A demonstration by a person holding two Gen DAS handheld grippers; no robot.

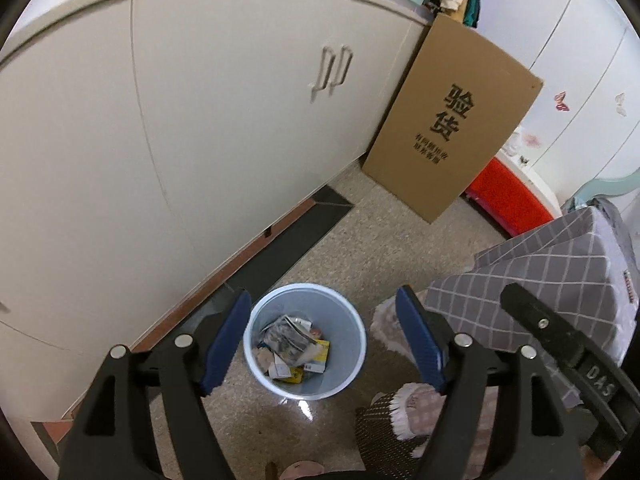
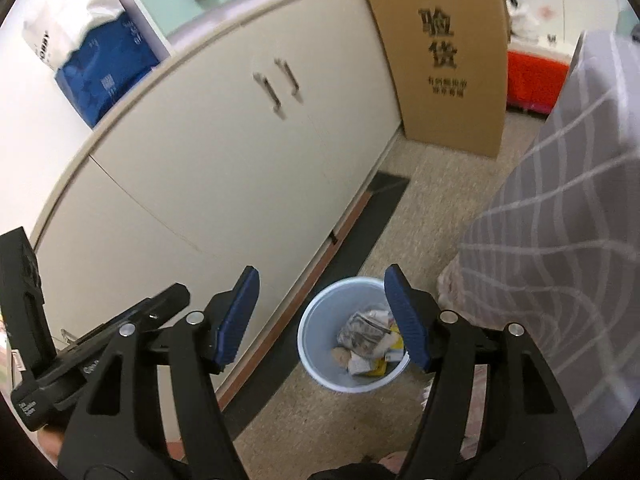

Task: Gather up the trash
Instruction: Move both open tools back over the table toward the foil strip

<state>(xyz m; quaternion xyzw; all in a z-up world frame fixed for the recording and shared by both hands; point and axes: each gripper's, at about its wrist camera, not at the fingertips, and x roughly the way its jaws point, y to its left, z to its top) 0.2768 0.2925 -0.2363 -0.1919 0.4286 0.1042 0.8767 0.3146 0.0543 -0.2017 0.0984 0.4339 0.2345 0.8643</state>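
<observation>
A pale blue trash bin (image 1: 305, 340) stands on the speckled floor (image 1: 372, 240) in the lower middle of the left wrist view, and lower right of centre in the right wrist view (image 2: 320, 360). Inside it lies crumpled trash (image 1: 294, 346): grey printed paper, yellow packaging and small white scraps, seen also from the right (image 2: 370, 342).

The left gripper (image 1: 324, 340) hangs above the bin with its blue pads (image 1: 226, 344) spread wide and nothing between them. The right gripper (image 2: 320, 316) is likewise wide apart and empty, its right pad overlapping the bin's rim in the picture.

A white cabinet (image 1: 180, 140) fills the left and upper part of both views. A brown cardboard box (image 1: 452, 120) with black characters leans upright at the upper right. A grey checked cloth (image 1: 540, 280) covers something at the right edge, with a red crate (image 1: 504, 196) behind it.
</observation>
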